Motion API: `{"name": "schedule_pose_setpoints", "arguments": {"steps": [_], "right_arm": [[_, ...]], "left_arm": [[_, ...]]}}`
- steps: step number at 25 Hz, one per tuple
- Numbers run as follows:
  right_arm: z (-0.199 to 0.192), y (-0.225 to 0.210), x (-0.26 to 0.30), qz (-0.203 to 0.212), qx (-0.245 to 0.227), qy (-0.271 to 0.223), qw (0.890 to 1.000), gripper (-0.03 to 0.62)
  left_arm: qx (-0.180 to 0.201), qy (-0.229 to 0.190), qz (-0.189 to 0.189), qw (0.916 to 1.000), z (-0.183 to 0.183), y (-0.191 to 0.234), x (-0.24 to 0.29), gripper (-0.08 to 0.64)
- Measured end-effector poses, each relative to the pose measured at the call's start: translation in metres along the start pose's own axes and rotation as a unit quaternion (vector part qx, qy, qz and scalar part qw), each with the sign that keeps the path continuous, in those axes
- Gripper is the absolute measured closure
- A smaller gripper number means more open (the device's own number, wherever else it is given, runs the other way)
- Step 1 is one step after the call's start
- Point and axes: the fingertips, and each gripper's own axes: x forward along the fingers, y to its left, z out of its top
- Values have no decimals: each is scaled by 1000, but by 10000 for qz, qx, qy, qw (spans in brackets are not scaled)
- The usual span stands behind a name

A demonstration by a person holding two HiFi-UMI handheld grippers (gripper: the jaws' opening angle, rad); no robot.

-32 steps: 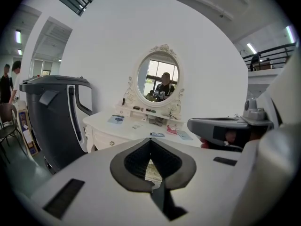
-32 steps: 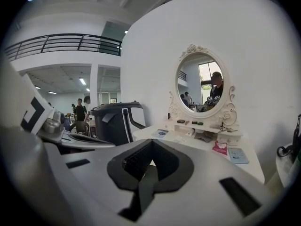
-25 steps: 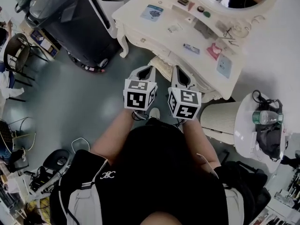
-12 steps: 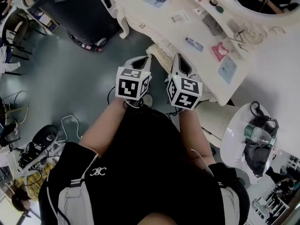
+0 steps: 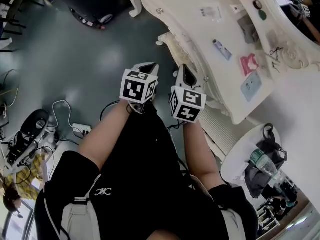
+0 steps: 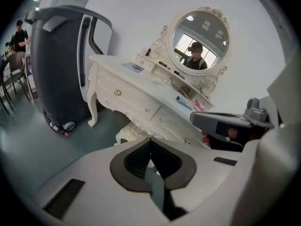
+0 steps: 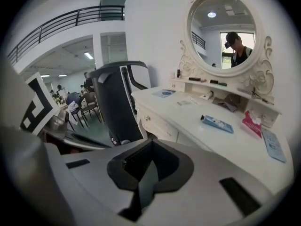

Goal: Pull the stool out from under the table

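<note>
Lying ahead of the closed, empty left gripper point(image 5: 149, 66) and right gripper point(image 5: 184, 70), the stool point(image 5: 173, 47) is judged nearer the right.

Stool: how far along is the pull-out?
Done: nothing visible yet. The stool sits tucked under the table, with only its front edge showing. In hand: the left tongs and right tongs are both shut and empty, side by side just short of the stool. Left: open them, grip the stool and draw it clear of the table.
</note>
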Motion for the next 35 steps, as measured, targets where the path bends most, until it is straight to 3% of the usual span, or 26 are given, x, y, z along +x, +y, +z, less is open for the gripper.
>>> {"name": "schedule_pose_setpoints", "arguments": {"steps": [4,10,16,21,26,29,35], "right_arm": [[-43,-6,37,37,-132,349,9993,586],[-121,-21,95,105,87,859,9962,586],[-200,-55,130,-243,264,1404,9894,586],[-246,-91,148,-469,140,1729,9837,586],[-264,-109,156,-567,159,1888,9802,586],[-263,-111,156,-611,293,1921,9790,586],[-251,-108,160,-569,234,1871,9804,586]], "left_arm": [[-620,235,-323,9973,-27,17,49,556],[-797,333,-497,9950,-73,27,135,556],[-1918,98,-1109,9751,-102,42,205,555],[-2226,9,-1350,9655,-111,45,254,555],[-2831,-245,-1605,9453,-111,47,297,539],[-2982,-384,-1657,9392,-116,53,323,452],[-3739,-575,-2167,9000,-122,57,365,321]]}}
